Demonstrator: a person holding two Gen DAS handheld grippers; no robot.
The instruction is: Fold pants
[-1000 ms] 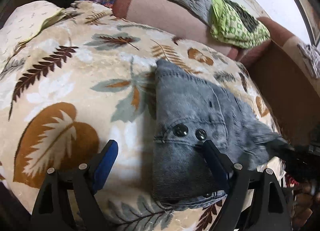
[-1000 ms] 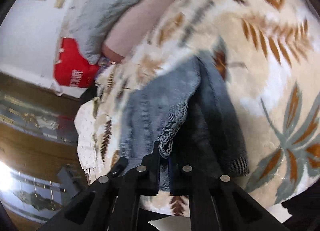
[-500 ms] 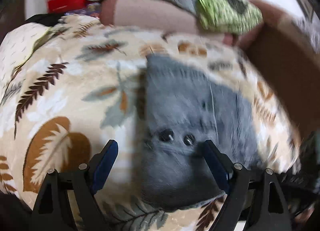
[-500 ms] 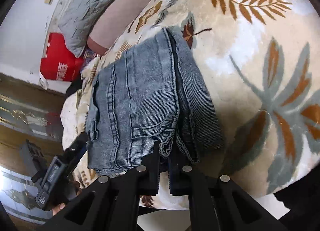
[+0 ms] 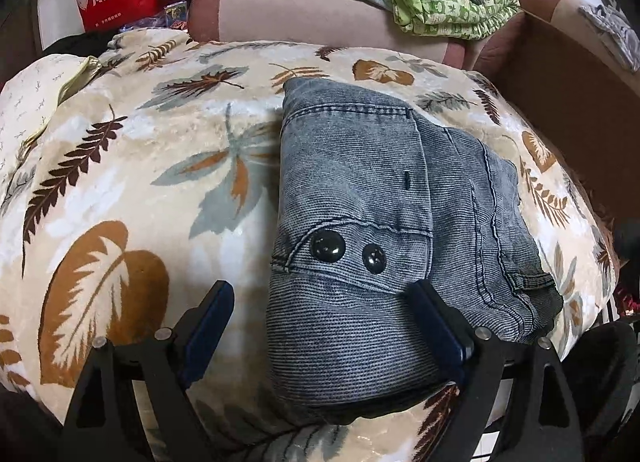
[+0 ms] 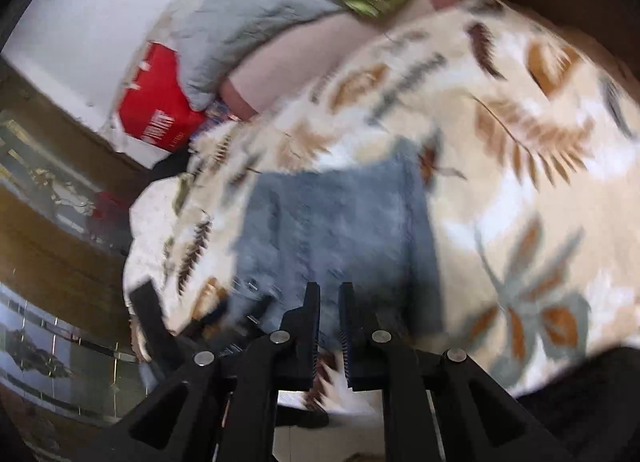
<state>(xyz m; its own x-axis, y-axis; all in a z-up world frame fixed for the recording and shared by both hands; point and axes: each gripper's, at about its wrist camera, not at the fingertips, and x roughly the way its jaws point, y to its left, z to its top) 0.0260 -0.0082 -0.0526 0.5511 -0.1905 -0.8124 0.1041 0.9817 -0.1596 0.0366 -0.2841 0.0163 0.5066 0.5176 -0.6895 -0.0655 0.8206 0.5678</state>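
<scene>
Folded grey-blue denim pants [image 5: 360, 198] sit centre-right of frame on the leaf-print plush blanket [image 5: 132, 166], long axis running bottom to top. Left gripper [image 5: 320, 310] is spread wide, empty, straddling the near edge. Right gripper [image 6: 329, 302] is just parting with nothing between; the bundle lies directly ahead of it.

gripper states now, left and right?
Left gripper: open, jaws opening, over the folded jeans, nothing gripped.
Right gripper: narrow gap, jaws opening, no cloth between them.
</scene>
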